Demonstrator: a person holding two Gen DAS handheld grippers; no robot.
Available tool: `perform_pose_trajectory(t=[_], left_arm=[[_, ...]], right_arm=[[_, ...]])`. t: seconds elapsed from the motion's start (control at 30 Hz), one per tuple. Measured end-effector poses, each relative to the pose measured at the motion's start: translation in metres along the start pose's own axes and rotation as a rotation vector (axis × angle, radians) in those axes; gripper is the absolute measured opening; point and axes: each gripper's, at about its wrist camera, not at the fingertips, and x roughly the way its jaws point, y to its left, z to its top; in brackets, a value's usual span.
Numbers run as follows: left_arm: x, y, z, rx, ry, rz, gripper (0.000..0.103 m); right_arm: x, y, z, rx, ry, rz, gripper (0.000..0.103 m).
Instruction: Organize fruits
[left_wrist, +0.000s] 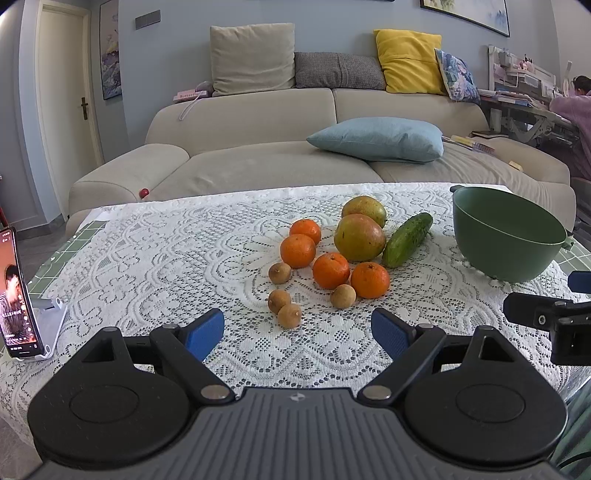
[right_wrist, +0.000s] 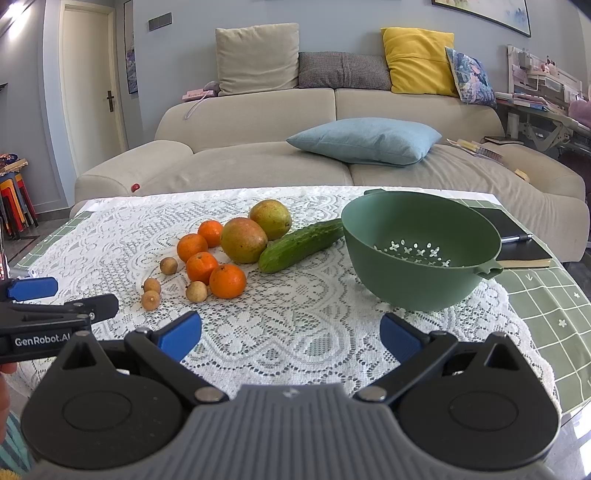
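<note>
A green colander (right_wrist: 421, 254) stands empty at right of centre on the lace cloth (right_wrist: 295, 332). Left of it lie a cucumber (right_wrist: 299, 245), two mangoes (right_wrist: 243, 240), four tangerines (right_wrist: 228, 281) and four longans (right_wrist: 196, 291) (all loose). Left gripper (left_wrist: 297, 330) and right gripper (right_wrist: 290, 334), lower frame, are spread wide, grasping nothing.

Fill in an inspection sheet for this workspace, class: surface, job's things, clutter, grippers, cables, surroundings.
Surface: white lace cloth over a green grid mat.
Job's things: four oranges, two mangoes, four longans, a cucumber, all loose; green colander empty.
Clutter: phone on stand, black notebook.
Grippers: left gripper and right gripper open, holding nothing.
Cables: nothing seen.
Surroundings: sofa with cushions, door, desk.
</note>
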Motion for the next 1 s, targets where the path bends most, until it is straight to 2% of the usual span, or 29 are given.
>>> perform_pose_trajectory(t=[1.0], left_arm=[[0.0016, -0.0007, 0.0026, -0.008, 0.015, 0.004, 0.103]], right_arm=[[0.0017, 0.0014, 0.0013, -0.011, 0.008, 0.005, 0.099]])
